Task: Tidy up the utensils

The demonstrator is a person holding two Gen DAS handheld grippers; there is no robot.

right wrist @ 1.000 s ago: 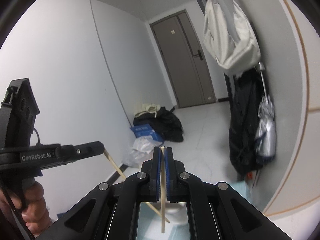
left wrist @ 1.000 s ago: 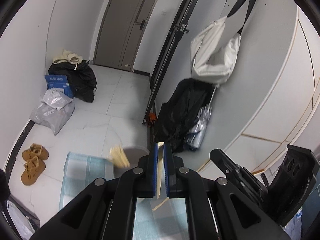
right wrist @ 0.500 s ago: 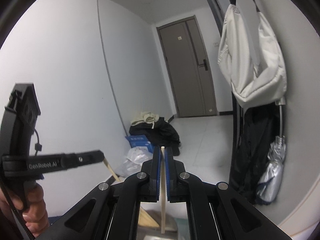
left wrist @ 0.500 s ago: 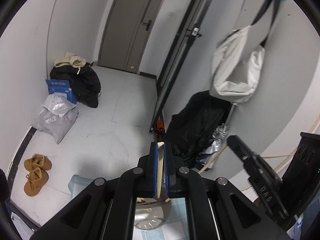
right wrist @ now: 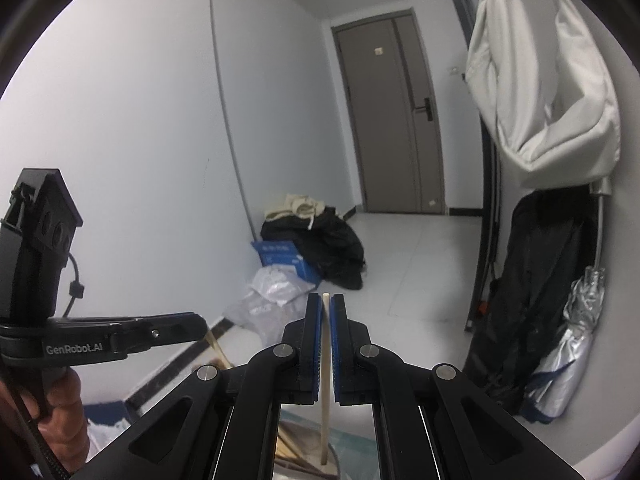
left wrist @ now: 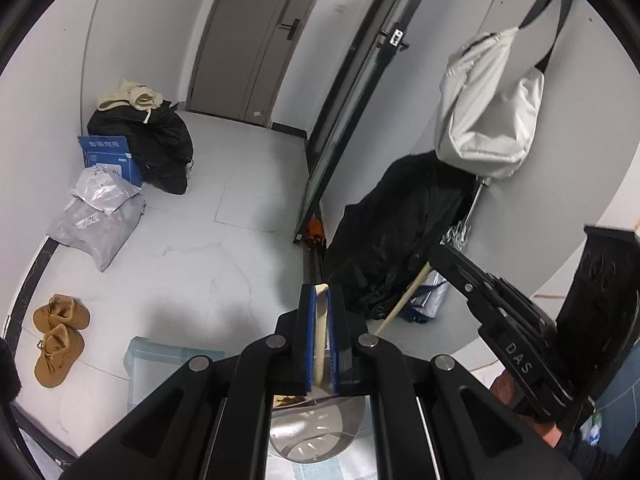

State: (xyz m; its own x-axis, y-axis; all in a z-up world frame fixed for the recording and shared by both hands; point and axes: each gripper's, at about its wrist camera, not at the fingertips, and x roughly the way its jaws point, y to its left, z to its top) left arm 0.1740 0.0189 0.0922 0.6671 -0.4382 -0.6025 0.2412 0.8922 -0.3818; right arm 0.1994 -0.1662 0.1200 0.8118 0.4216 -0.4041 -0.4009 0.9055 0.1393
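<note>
My left gripper [left wrist: 320, 292] is shut on a flat pale wooden utensil [left wrist: 320, 332] that runs down toward a round metal holder [left wrist: 320, 436] below the jaws. My right gripper [right wrist: 327, 300] is shut on a thin wooden chopstick [right wrist: 325, 392] that reaches down to the same holder [right wrist: 316, 464], where more wooden sticks [right wrist: 286, 446] lie. The right gripper also shows in the left wrist view [left wrist: 436, 258] holding its chopstick [left wrist: 402, 300]. The left gripper shows in the right wrist view [right wrist: 202, 326] with its utensil [right wrist: 214, 346].
A light blue checked mat [left wrist: 156, 372] lies under the holder. On the floor beyond are brown shoes [left wrist: 58, 338], grey parcels [left wrist: 98, 216], a blue box [left wrist: 108, 154] and black bags [left wrist: 156, 144]. A white bag [left wrist: 488, 108] and black coat [left wrist: 396, 232] hang at right.
Both grippers have tilted upward, so the views show more of the hallway and less of the mat. The metal holder has slid lower in the left wrist view. Both grips are unchanged.
</note>
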